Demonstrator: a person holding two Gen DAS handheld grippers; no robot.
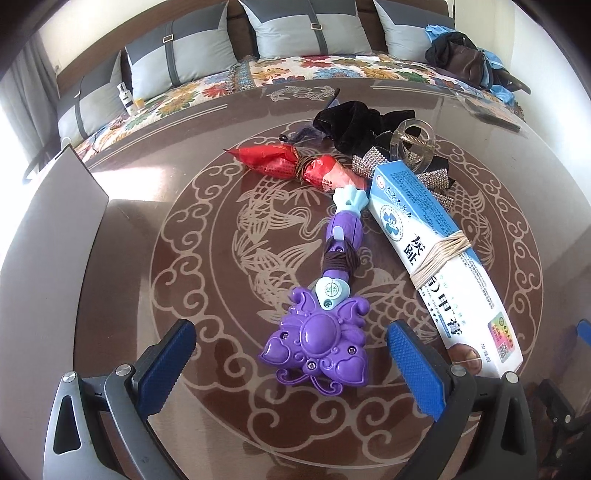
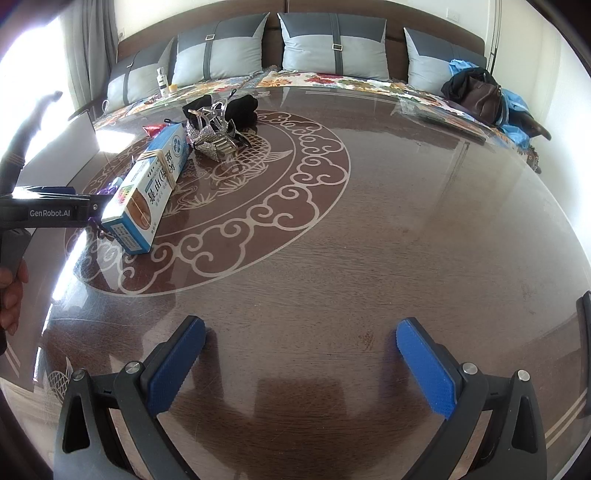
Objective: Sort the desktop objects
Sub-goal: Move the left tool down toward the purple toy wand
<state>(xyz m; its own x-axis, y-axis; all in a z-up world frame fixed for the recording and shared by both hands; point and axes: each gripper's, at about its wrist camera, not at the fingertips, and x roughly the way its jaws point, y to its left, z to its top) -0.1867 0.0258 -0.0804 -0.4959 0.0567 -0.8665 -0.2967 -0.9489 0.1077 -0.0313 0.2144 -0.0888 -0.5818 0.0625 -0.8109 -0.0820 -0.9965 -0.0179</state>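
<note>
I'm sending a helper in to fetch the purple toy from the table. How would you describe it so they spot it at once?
On the brown table with the pale fish inlay, look at the near end of the clutter, between the open left gripper. The purple toy lies beside the long blue-and-white box. It alone is purple plastic: a flower-shaped head, a cord-wrapped handle and a pale blue paw-like tip.

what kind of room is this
Probably a home living room: a glass-topped table with a carp pattern stands before a sofa with grey cushions and a floral throw; a handbag sits on it.
</note>
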